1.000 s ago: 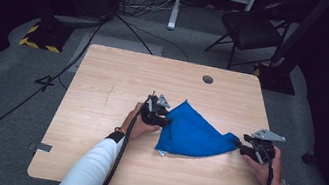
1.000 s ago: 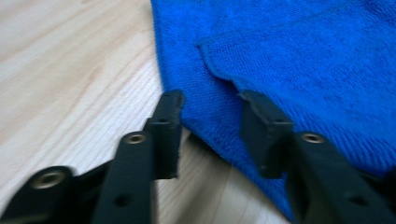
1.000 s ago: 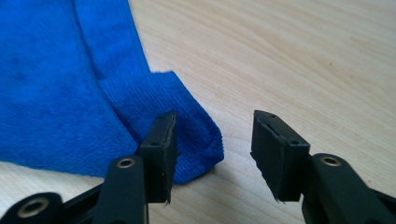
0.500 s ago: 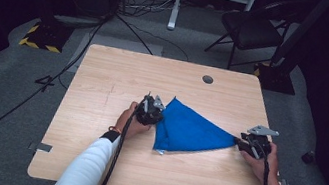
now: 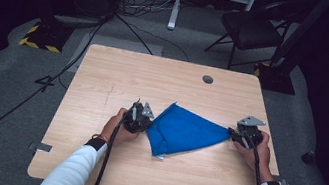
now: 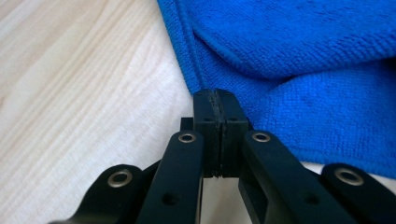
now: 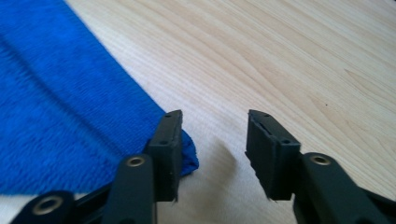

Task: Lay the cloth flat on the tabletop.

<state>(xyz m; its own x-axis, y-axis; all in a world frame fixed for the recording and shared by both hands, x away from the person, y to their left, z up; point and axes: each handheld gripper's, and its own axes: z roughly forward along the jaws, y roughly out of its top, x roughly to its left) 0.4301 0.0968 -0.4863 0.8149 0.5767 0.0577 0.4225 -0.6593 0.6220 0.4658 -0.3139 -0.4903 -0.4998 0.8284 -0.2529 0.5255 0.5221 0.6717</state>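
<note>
From above, the blue cloth (image 5: 183, 132) lies folded into a triangle at the table's (image 5: 119, 77) center, left gripper (image 5: 138, 117) and right gripper (image 5: 239, 134) at its side corners. Left gripper view: jaws pressed together at the cloth's edge, nothing visibly between them. Right gripper view: jaws apart, cloth tip (image 7: 187, 156) beside the left jaw.

The right gripper (image 7: 214, 154) is held with its jaws apart above the table (image 7: 289, 60); the cloth's (image 7: 60, 121) corner is touched by one jaw.
</note>
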